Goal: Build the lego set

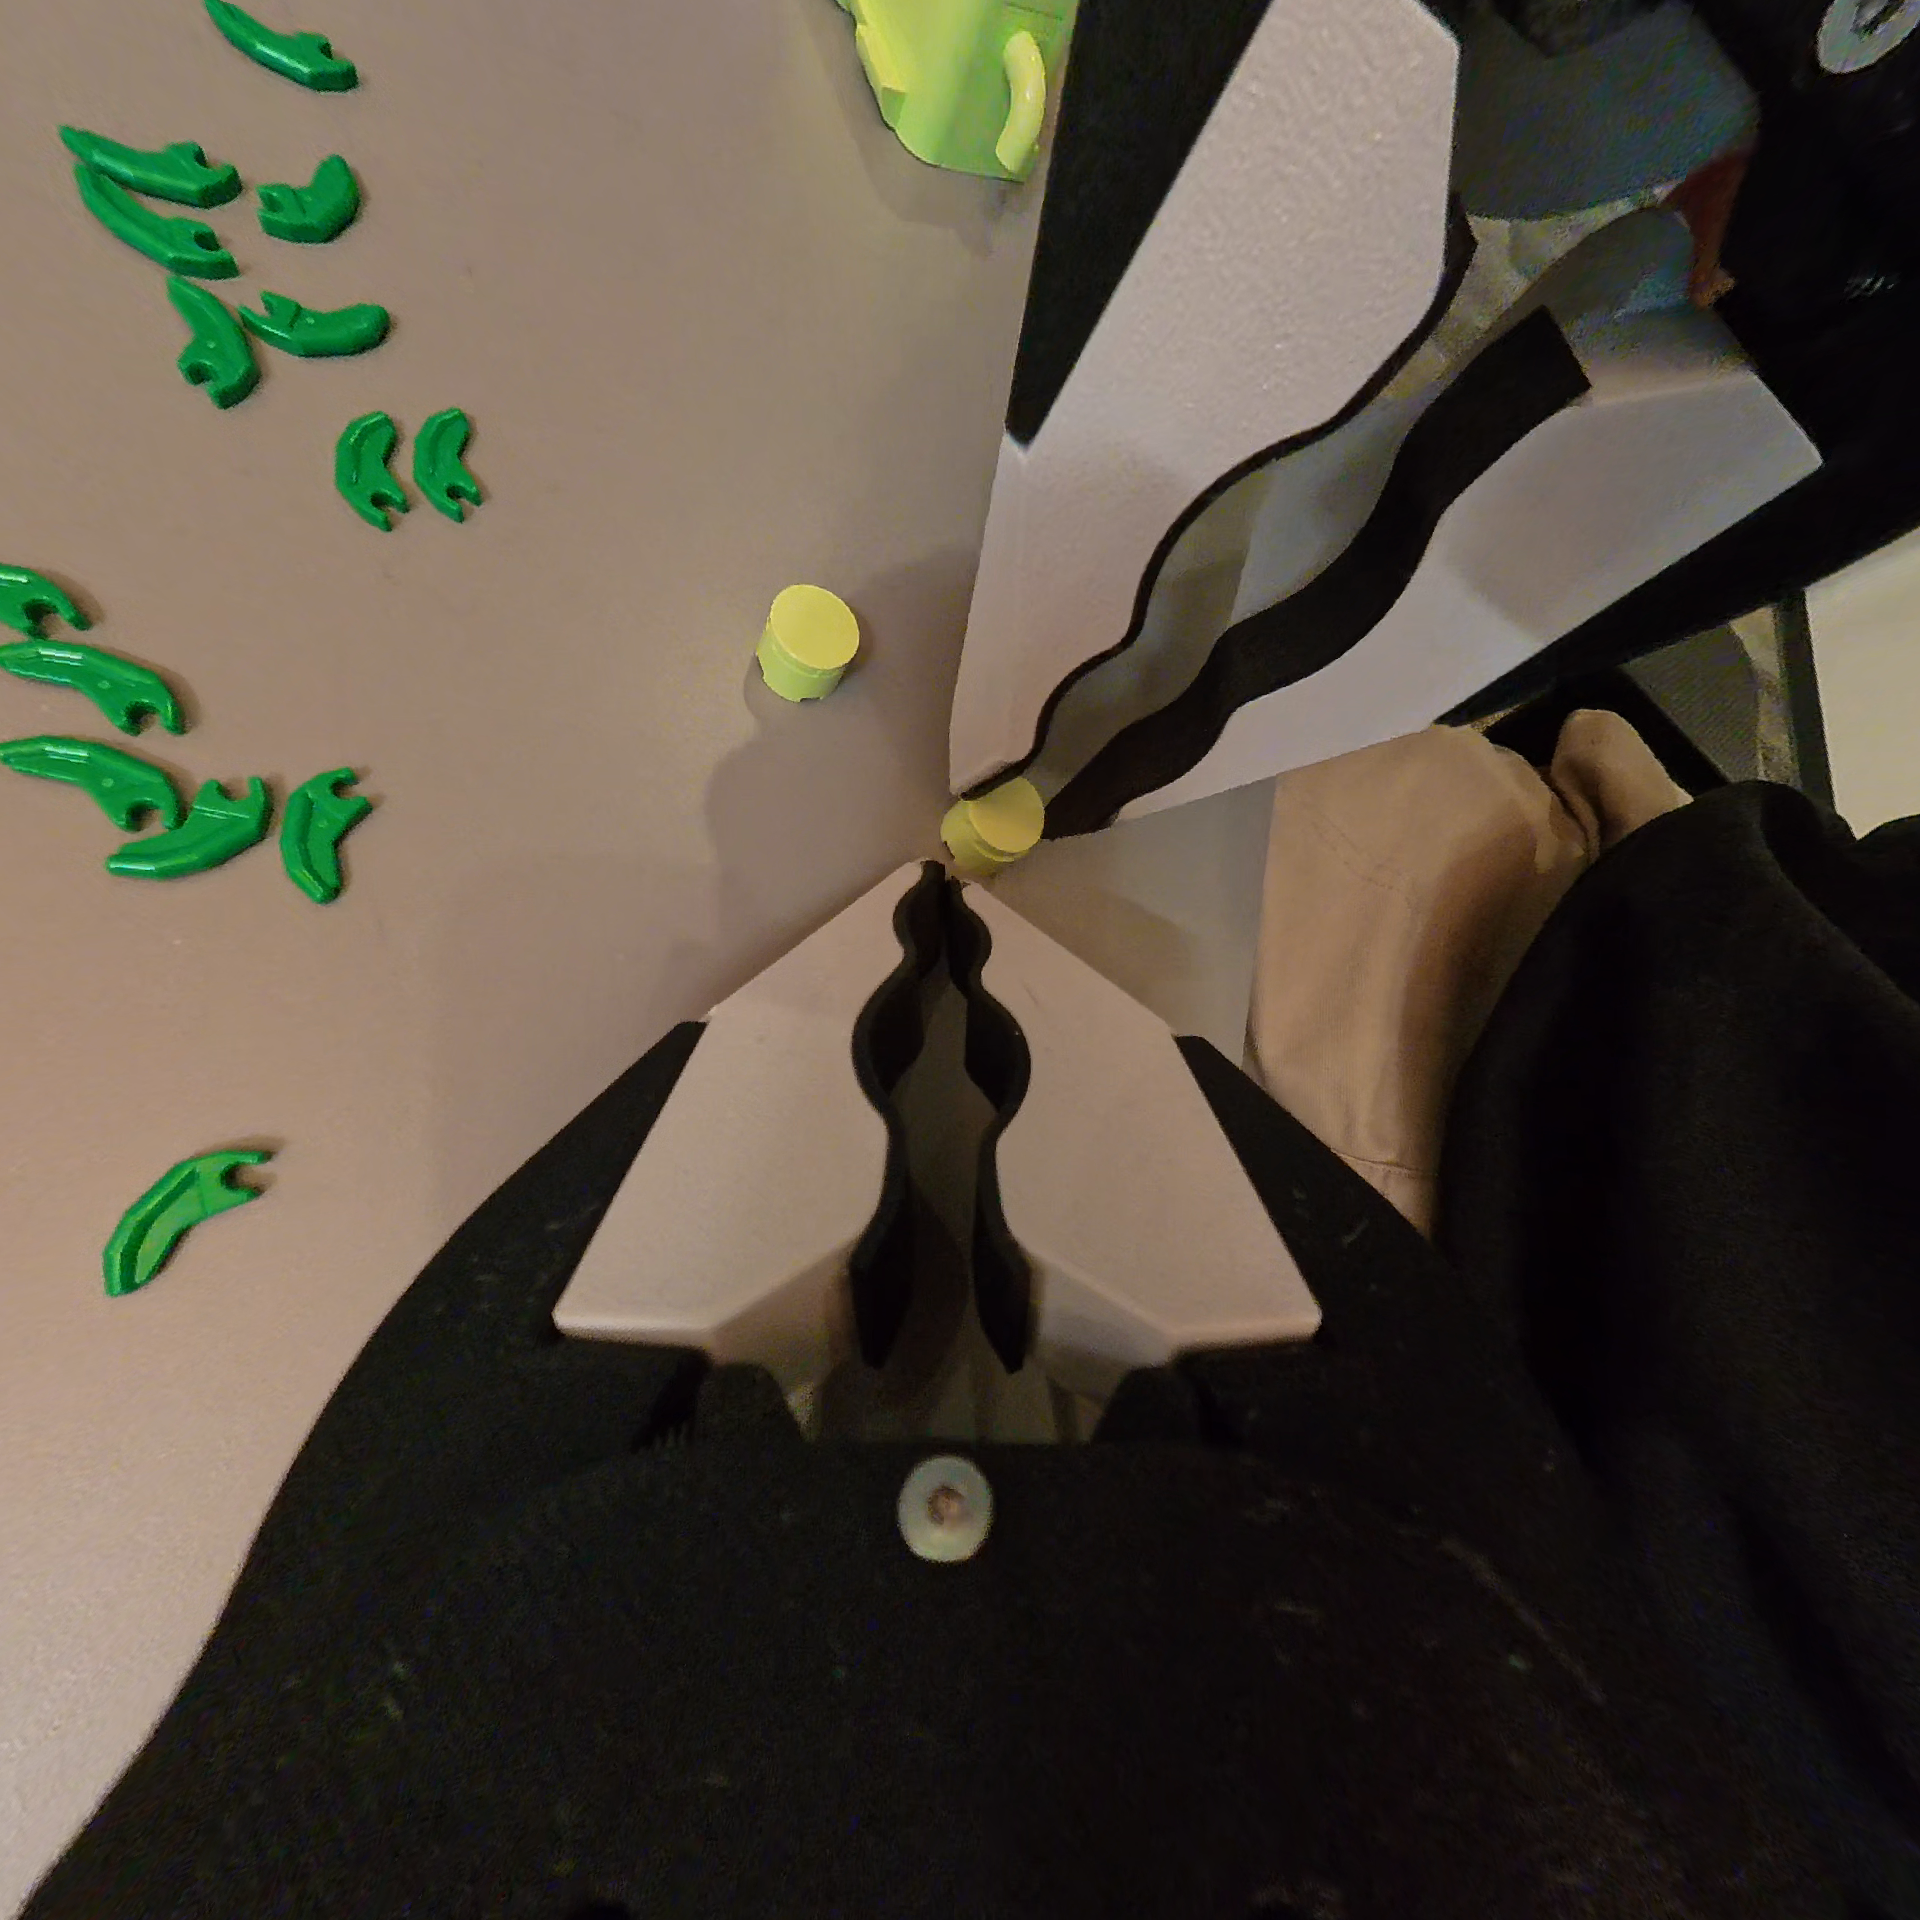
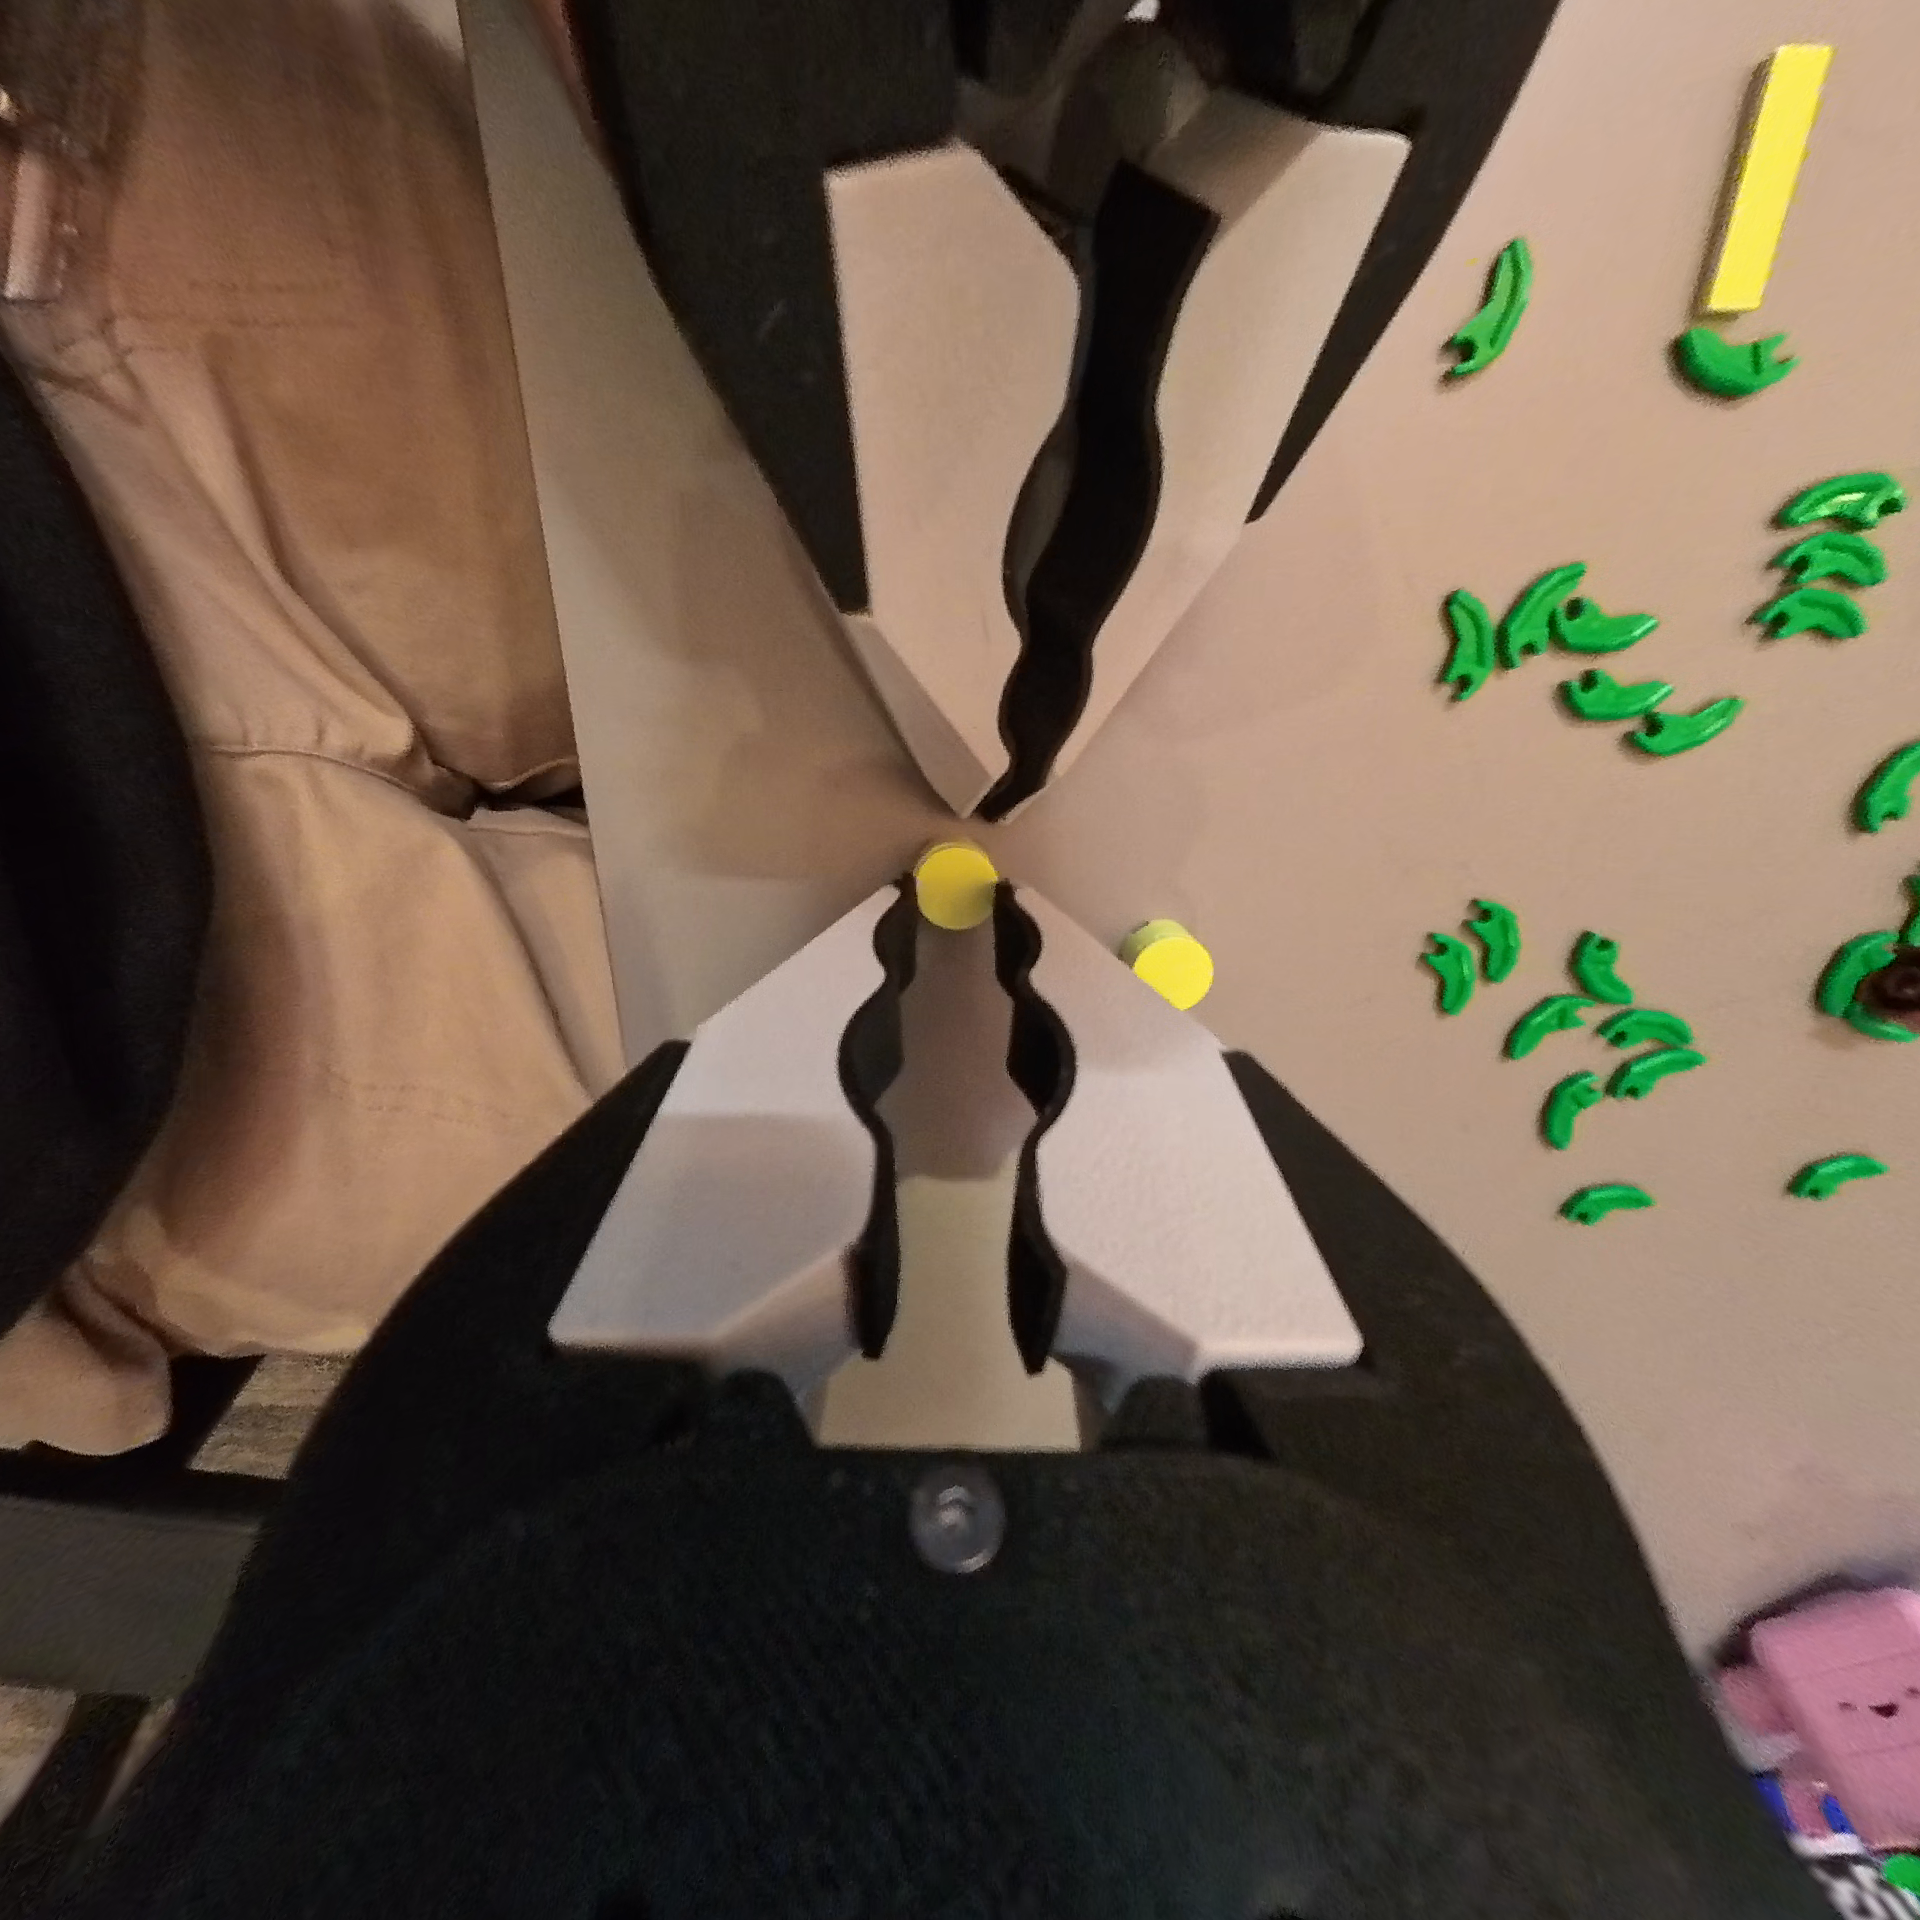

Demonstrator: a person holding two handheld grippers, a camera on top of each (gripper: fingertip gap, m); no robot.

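Note:
My right gripper point(image 2: 954, 906) is shut on a small yellow round stud piece point(image 2: 954, 883), held at the fingertips near the table's edge. In the left wrist view this gripper point(image 1: 1003, 805) comes in from the upper right with the same piece point(image 1: 992, 828). My left gripper point(image 1: 938, 881) is shut with nothing visible between its pads. Its tips sit right next to the held piece, and it enters the right wrist view point(image 2: 987, 808) from above. A second yellow round piece point(image 1: 808, 646) lies on the grey table point(image 1: 582, 416) a little apart; it also shows in the right wrist view point(image 2: 1171, 964).
Several green curved leaf pieces point(image 1: 197, 831) lie scattered over the table, also in the right wrist view point(image 2: 1600, 675). A lime-green built part point(image 1: 956, 83) stands at the far edge. A yellow bar point(image 2: 1766, 177) and a pink part point(image 2: 1829, 1683) lie beyond. A person's beige trousers point(image 2: 312, 623) are past the table edge. Both grippers' tips are close together, under 4 cm apart. The yellow bar point(image 2: 1766, 177) is about 15 cm from both grippers' fingertips.

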